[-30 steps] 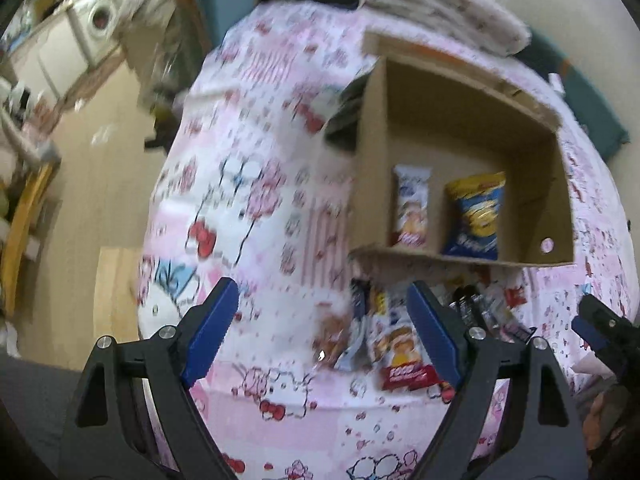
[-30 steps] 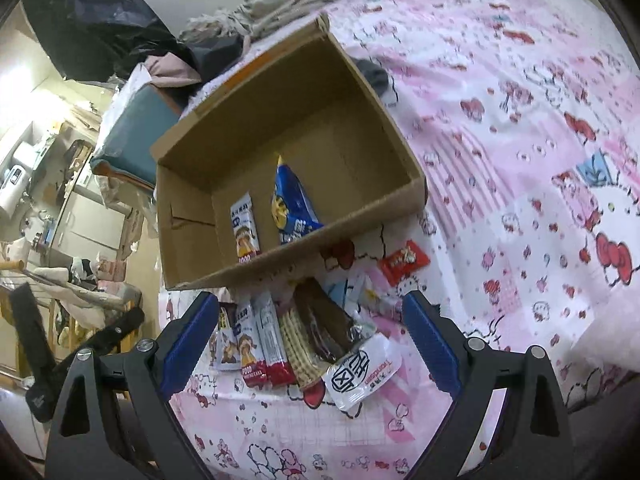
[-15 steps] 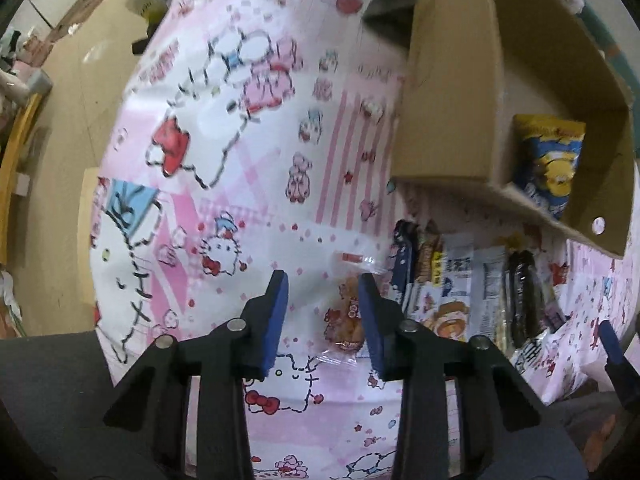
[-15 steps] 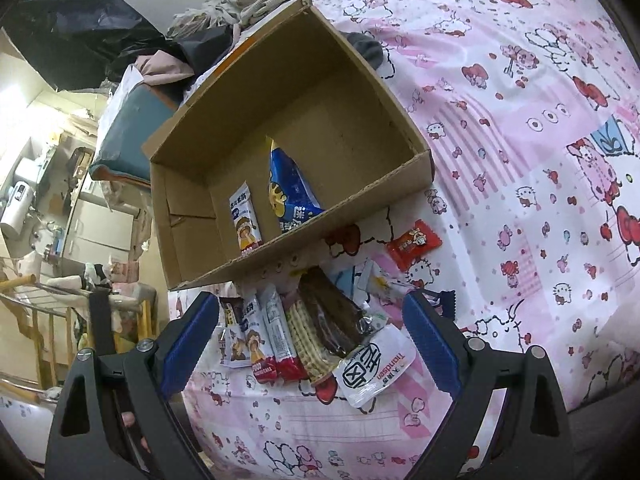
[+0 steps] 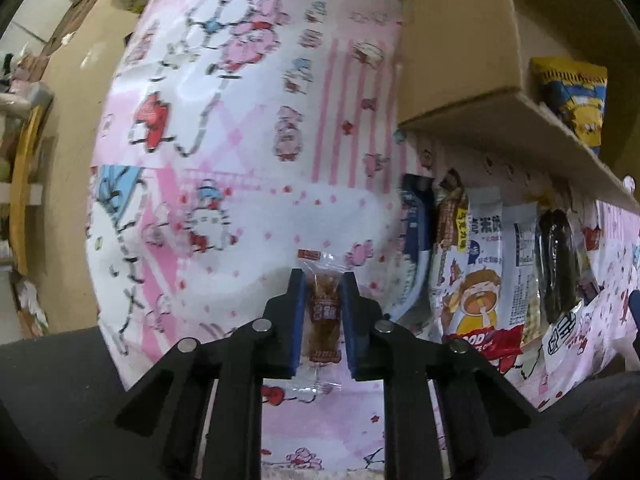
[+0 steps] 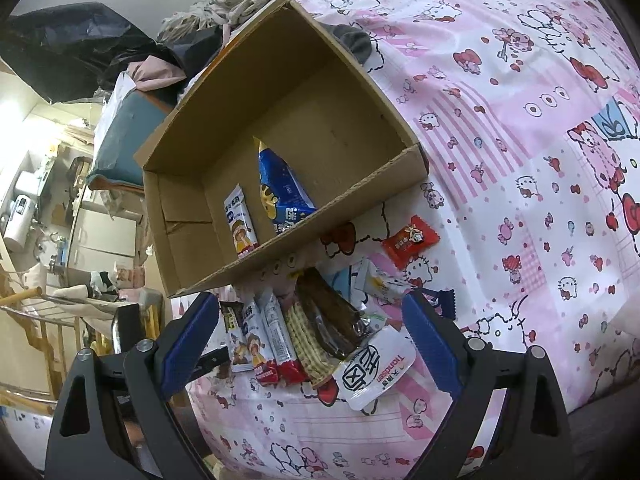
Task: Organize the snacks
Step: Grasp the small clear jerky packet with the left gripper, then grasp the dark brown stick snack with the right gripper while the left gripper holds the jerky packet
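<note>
The left gripper [image 5: 322,280] is clenched on a small clear-wrapped brown snack [image 5: 323,312], which sits lengthwise between its blue pads, low over the pink cartoon-print bedsheet [image 5: 224,168]; whether the packet has left the sheet cannot be told. To do this step well, the pinch should hold on the filled middle of the packet and not the slippery crimped end, and the lift should go straight up before any swing toward the cardboard box [image 5: 472,104], ahead and to the right of this gripper. The near wall of the box stands between the gripper and its floor, so the packet probably has to clear that edge and then come down beside the yellow-and-blue bag [image 5: 572,96] already inside. Just to the right of the left gripper lies a row of loose packets [image 5: 480,280], close enough to be brushed on a low sweep. The right gripper [image 6: 312,340] hangs released, jaws wide, over that same row, with a white sealed cup [image 6: 374,368] between its pads and a red candy [image 6: 410,240] farther ahead to the right. Beyond it the box holds a white snack bar [image 6: 240,224] and the bag, with much of its floor free.
</note>
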Available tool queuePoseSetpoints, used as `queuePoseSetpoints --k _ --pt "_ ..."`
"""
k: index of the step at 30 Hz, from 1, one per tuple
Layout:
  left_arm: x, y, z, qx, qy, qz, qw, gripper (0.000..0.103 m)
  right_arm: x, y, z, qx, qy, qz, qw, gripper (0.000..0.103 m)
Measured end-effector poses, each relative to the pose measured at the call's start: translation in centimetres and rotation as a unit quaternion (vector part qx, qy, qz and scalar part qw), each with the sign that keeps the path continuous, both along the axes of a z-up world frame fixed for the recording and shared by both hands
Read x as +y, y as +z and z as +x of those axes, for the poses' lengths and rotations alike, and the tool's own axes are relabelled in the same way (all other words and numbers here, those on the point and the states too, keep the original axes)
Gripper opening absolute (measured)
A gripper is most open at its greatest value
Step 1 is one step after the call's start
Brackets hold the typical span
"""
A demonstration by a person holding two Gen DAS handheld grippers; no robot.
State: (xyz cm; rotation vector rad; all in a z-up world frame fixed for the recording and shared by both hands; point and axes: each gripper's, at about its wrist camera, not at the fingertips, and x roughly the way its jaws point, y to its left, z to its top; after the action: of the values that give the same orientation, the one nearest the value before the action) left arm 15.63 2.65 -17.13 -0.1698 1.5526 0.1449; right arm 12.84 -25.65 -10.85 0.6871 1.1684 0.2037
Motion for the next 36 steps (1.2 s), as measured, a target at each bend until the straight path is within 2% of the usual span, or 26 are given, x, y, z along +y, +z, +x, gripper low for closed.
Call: queuePoseSetpoints --k 4,7,10,12,13,14,15,16,17,21,22,27,30,34,36 --pt "1.0 2.2 -0.5 -0.025 0.020 -0.013 0.9994 0.014 -0.2 -0.1 -0.1 0.005 -0.001 0.001 1.000 0.095" --pt "1.4 5.3 -0.9 -0.059 0.023 -0.033 0.9974 0.014 0.1 -0.4 -0.1 0.016 0.012 -0.007 1.000 0.095" --pt "1.6 7.4 -1.3 -0.081 0.018 -0.055 0.9950 0.014 1.2 -1.4 0.4 0.042 0.055 -0.010 0.998 0.095" --pt "1.7 8.1 -1.2 -0.088 0.016 -0.065 0.9939 0.014 1.9 -2.7 0.7 0.069 0.088 0.031 0.993 0.095" --pt "1.7 8.1 -1.0 -0.089 0.016 -0.068 0.9936 0.014 2.5 -3.3 0.9 0.087 0.105 0.030 0.990 0.094" --pt "1.4 8.0 -0.6 -0.088 0.016 -0.071 0.9934 0.014 2.8 -3.5 1.0 0.093 0.117 0.013 0.989 0.094" --pt "1.4 7.9 -0.5 -0.088 0.015 -0.075 0.9931 0.014 3.5 -3.6 1.3 0.096 0.138 -0.026 0.985 0.094" --pt "1.5 7.7 -0.6 -0.089 0.014 -0.079 0.9928 0.014 4.4 -3.5 1.5 0.093 0.166 -0.084 0.978 0.094" --pt "1.4 7.9 -0.6 -0.090 0.011 -0.083 0.9924 0.014 5.0 -3.5 1.7 0.090 0.183 -0.111 0.973 0.094" --pt "0.6 8.2 -0.4 -0.097 0.000 -0.084 0.9917 0.014 8.1 -4.5 2.0 0.092 0.276 -0.204 0.935 0.095" --pt "0.5 8.2 -0.3 -0.096 -0.001 -0.084 0.9918 0.014 9.0 -5.0 2.1 0.092 0.302 -0.219 0.923 0.095" --pt "0.5 7.9 -0.3 -0.088 0.001 -0.089 0.9921 0.014 11.0 -6.8 1.7 0.095 0.358 -0.252 0.894 0.095" --pt "0.4 8.0 -0.2 -0.089 0.002 -0.091 0.9919 0.014 11.1 -8.3 1.8 0.109 0.364 -0.265 0.886 0.095" --pt "0.2 8.0 -0.1 -0.090 0.000 -0.092 0.9917 0.014 11.6 -8.3 1.7 0.097 0.365 -0.274 0.885 0.095" --pt "0.0 8.0 0.0 -0.090 -0.002 -0.090 0.9919 0.014 12.1 -8.3 1.2 0.086 0.374 -0.286 0.878 0.093"
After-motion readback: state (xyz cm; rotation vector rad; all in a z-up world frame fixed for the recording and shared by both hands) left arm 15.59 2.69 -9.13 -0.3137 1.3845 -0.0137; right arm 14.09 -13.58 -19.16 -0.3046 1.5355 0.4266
